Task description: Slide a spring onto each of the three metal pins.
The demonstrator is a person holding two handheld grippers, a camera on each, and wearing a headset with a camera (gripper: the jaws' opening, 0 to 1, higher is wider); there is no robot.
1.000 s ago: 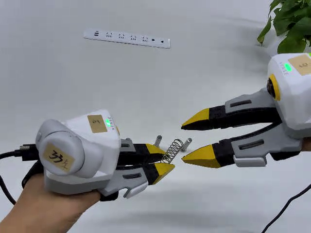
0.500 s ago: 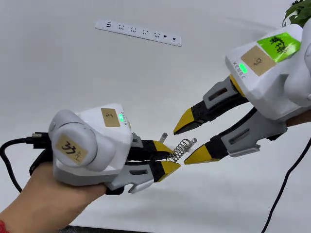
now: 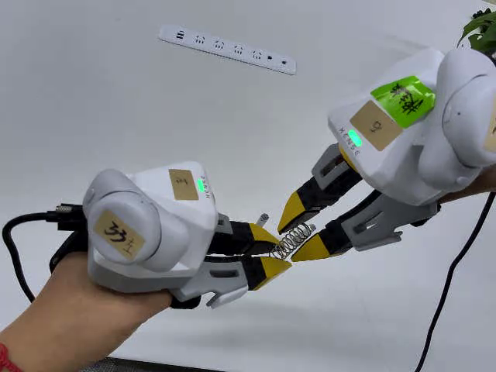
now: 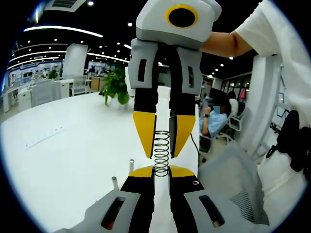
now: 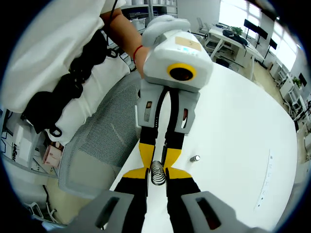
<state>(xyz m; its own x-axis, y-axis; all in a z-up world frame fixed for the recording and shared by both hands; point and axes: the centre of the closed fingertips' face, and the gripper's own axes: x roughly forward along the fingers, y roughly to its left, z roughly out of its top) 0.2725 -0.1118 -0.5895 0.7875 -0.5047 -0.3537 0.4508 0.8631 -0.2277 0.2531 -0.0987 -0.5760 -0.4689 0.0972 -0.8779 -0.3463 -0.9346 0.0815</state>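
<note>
A hand holds the left gripper [image 3: 273,253] low, its jaws pinched on the near end of a spring [image 3: 293,239]. The right gripper [image 3: 288,241] reaches down from the upper right, jaws parted to either side of the spring's far end. A metal pin [image 3: 262,220] stands just behind on the white table [image 3: 116,101].

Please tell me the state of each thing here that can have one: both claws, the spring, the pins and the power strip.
Left claw: shut on one end of the spring.
Right claw: jaws on both sides of the spring's other end; grip unclear.
Spring: held in the air, not on a pin.
Pins: two standing upright, bare.
Power strip: lying flat, nothing plugged in.
</note>
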